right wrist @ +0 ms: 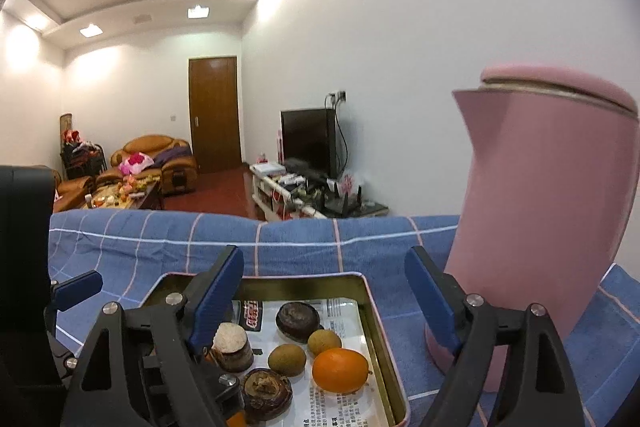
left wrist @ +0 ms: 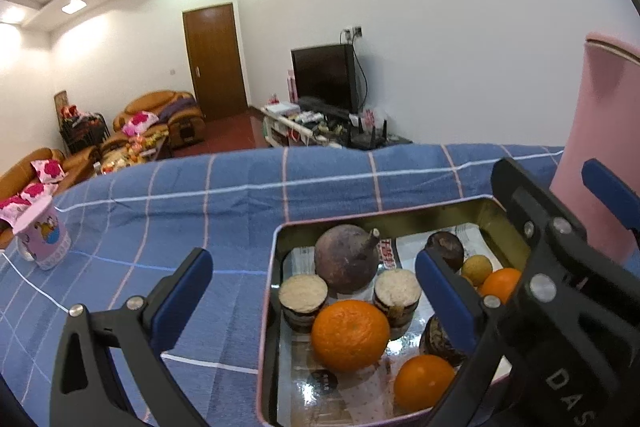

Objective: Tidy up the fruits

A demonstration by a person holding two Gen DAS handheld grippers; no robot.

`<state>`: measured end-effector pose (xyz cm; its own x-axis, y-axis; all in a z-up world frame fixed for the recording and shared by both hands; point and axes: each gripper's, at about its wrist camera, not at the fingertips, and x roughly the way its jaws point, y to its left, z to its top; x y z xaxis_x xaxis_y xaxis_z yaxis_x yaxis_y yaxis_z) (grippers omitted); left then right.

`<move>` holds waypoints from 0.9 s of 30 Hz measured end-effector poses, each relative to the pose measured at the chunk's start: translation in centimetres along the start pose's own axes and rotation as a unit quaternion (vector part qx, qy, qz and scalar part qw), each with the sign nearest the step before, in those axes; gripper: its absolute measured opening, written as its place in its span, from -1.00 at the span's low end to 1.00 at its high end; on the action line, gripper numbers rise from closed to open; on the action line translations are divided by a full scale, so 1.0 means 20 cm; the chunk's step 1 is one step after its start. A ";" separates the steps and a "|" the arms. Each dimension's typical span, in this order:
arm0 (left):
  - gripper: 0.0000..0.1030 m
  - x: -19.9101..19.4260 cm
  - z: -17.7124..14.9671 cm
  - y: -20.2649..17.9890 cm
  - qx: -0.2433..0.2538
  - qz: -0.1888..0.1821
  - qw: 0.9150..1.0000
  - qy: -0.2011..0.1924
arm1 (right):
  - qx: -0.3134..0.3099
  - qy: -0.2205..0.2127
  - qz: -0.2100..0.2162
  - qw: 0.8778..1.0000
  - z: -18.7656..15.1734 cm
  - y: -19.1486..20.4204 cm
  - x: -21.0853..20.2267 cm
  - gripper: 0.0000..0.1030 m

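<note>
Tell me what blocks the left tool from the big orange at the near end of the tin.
Nothing visible does. The left tool is open above the tin, and the big orange lies uncovered below it. Two cut cane pieces crowd close behind it, so a wide closing could catch them.

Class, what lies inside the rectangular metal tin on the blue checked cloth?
Inside the rectangular metal tin: oranges, brown water chestnuts, small tan longans, on printed paper. Both open grippers hide parts of its floor.
</note>
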<state>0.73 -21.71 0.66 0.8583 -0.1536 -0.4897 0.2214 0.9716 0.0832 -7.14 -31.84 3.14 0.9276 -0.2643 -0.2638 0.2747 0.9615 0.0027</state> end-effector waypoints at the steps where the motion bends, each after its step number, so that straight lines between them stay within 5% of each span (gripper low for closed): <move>1: 1.00 -0.02 0.00 0.00 0.001 0.000 1.000 -0.006 | -0.001 -0.006 -0.001 1.000 0.00 0.00 -0.02 0.64; 27: 1.00 -0.33 -0.14 0.10 -0.006 -0.003 0.998 -0.066 | 0.000 -0.046 0.012 0.999 -0.07 0.06 -0.38 0.64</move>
<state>-5.81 -18.22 1.75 0.9105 -0.1814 -0.3716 0.2220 0.9726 0.0693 -14.15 -28.51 3.77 0.9533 -0.2467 -0.1744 0.2520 0.9677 0.0086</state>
